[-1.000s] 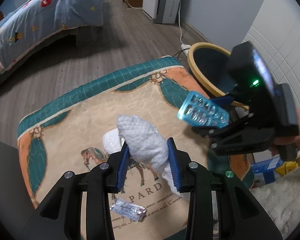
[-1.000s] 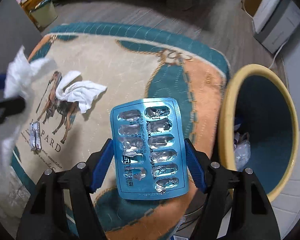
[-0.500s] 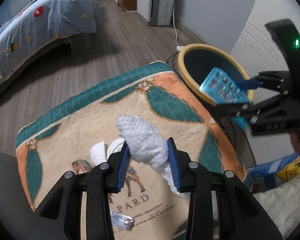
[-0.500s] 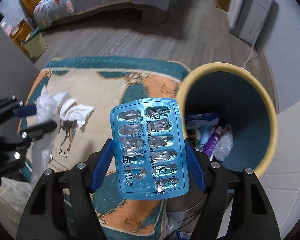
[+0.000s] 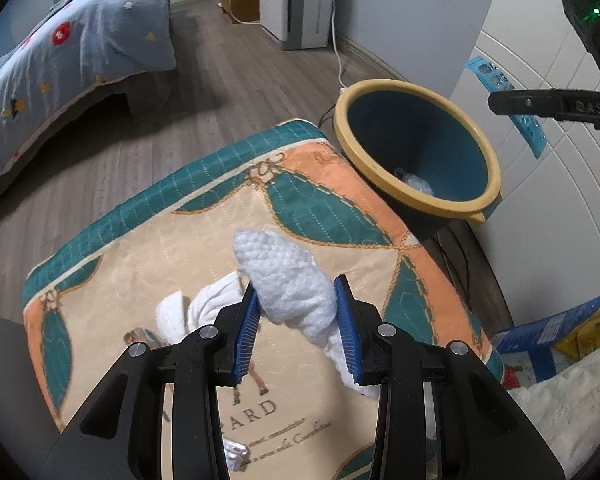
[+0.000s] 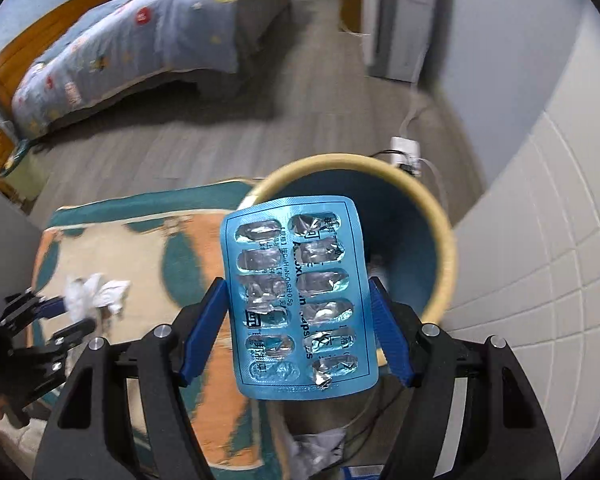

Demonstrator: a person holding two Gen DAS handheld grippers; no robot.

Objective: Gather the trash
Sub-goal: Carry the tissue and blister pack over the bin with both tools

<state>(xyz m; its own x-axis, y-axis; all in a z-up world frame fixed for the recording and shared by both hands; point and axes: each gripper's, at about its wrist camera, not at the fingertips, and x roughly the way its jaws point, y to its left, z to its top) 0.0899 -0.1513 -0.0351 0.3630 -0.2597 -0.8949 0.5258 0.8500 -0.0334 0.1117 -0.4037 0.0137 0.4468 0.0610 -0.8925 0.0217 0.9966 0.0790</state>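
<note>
- Since the earlier frames, the right hand-held gripper (image 6: 298, 328) has risen from beside the quilted mat (image 5: 204, 216) to above the trash bin (image 5: 416, 148), carrying the blister pack (image 6: 296, 296).
- Two hand-held grippers appear, each pinching one item: the right clamps the empty blue blister pack by its long edges; the left hand-held gripper (image 5: 298, 316) squeezes a white crumpled tissue (image 5: 288, 280).
- A second tissue (image 5: 196, 312) lies on the mat, just behind the left fingers; one small foil packet (image 5: 234, 450) lies near the lower frame edge.
- Only the left wrist view shows the foil packet and the blister pack edge-on above the bin.
- Only the right wrist view shows the pack's ten burst pockets.
- One bed (image 5: 60, 52) stands beyond the mat.
</note>
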